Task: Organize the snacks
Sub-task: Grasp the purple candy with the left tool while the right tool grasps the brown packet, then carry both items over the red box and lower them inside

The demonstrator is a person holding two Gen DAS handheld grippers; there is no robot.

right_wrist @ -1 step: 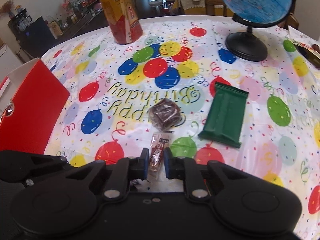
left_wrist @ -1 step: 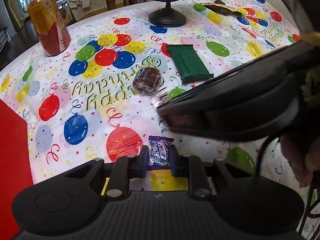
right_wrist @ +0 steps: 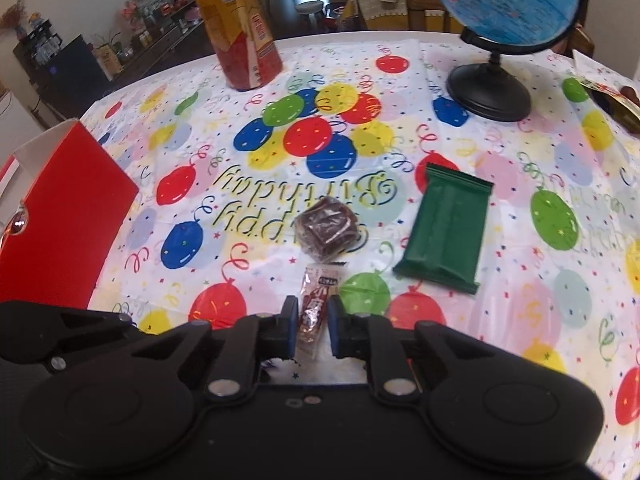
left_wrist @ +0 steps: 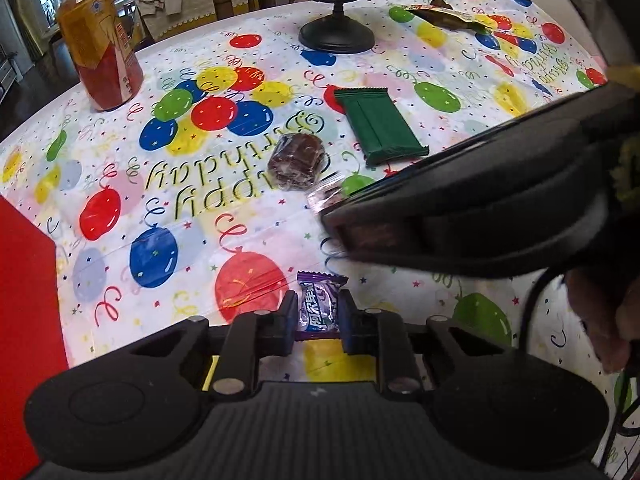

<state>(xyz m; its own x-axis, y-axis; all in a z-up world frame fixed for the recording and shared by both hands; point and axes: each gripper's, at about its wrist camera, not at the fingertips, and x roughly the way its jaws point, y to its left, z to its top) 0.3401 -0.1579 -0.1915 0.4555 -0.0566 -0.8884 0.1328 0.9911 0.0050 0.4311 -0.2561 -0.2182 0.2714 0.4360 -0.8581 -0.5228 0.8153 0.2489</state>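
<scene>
While both pieces lie near on the balloon-print tabletop [right_wrist: 500,320], the small purple foil-wrapped candy [left_wrist: 320,307] is pinched by the closing left gripper [left_wrist: 318,322], the slim brown clear-wrapped snack stick [right_wrist: 314,312] by the right gripper [right_wrist: 313,326]; light, crinkly, slippery wrappers are best held mid-body.

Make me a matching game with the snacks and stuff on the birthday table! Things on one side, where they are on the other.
Things:
1. purple candy
2. brown clear-wrapped stick
3. green bar
4. globe

Places:
A. lying flat on the tablecloth, nothing gripping it
B. between the fingers of the left hand-held gripper
C. standing on a round black base at the far side
D. between the fingers of the right hand-held gripper

Pairs: 1-B, 2-D, 3-A, 4-C
</scene>
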